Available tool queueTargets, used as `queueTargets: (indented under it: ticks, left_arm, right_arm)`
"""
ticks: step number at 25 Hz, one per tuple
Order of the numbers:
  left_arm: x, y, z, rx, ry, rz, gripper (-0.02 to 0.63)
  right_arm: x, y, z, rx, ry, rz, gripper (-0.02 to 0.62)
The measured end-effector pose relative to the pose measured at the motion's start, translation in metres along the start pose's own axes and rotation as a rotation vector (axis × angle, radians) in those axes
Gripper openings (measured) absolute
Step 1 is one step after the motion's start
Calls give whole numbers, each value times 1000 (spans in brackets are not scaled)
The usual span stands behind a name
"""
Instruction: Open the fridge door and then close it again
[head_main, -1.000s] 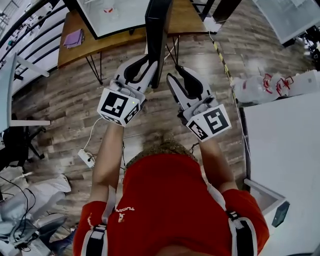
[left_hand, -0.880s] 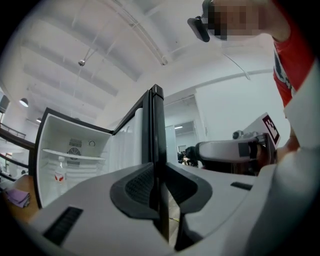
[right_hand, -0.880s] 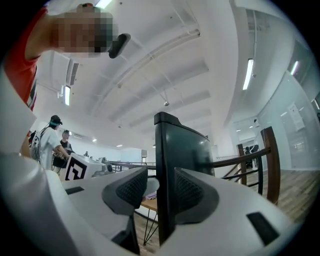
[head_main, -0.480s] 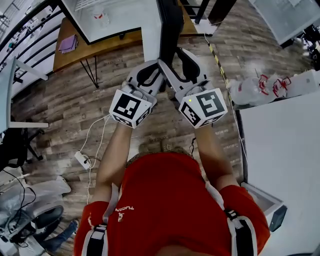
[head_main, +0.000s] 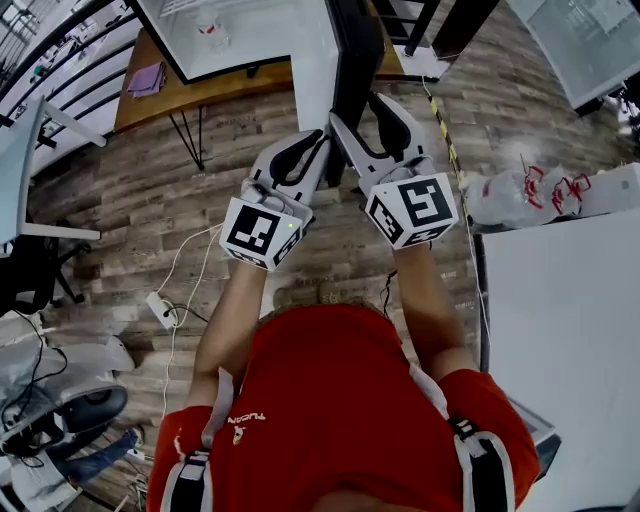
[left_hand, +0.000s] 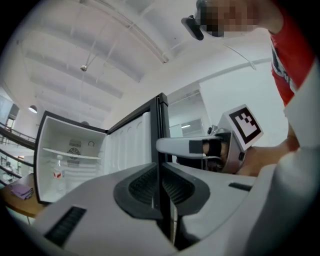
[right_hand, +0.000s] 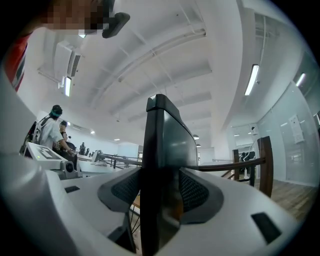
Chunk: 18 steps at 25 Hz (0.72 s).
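Observation:
The fridge (head_main: 230, 30) stands open, showing its white inside (left_hand: 70, 155). Its door (head_main: 355, 50) is black outside and white inside, and I see it edge-on (right_hand: 167, 140). My left gripper (head_main: 322, 138) has just been closing and is shut on the thin inner lip of the door's edge (left_hand: 161, 172). Around the door's thick free edge is my right gripper (head_main: 356, 108), whose jaws have just been opening and now stand wide (right_hand: 159, 175) with the door between them. One right finger (left_hand: 200, 146) shows in the left gripper view.
A wooden table (head_main: 170, 90) with a purple item (head_main: 148, 78) is left of the fridge. At the right are a white cabinet (head_main: 570, 300) and plastic bags (head_main: 520, 175). A power strip (head_main: 160, 310) and cables lie on the floor. People (right_hand: 50, 130) stand far off.
Both grippers have moved in to the door's edge. The right one came from beside the door to straddle it with wider jaws. The left jaws have narrowed onto the edge.

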<state>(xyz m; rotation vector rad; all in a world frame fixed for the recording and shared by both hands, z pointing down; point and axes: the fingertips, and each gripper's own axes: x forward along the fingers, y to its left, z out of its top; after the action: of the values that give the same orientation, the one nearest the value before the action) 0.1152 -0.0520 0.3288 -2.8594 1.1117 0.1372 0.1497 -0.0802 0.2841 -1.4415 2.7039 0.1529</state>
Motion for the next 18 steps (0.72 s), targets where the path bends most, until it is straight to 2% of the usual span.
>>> queueTargets:
  ticks: [9, 18]
  left_arm:
    - [-66, 28, 10, -46, -22, 136, 9]
    - [-117, 47, 21, -32, -14, 218, 9]
  right_arm:
    - [-18, -24, 1, 30, -24, -11, 212]
    - [-31, -47, 1, 36, -36, -6, 199]
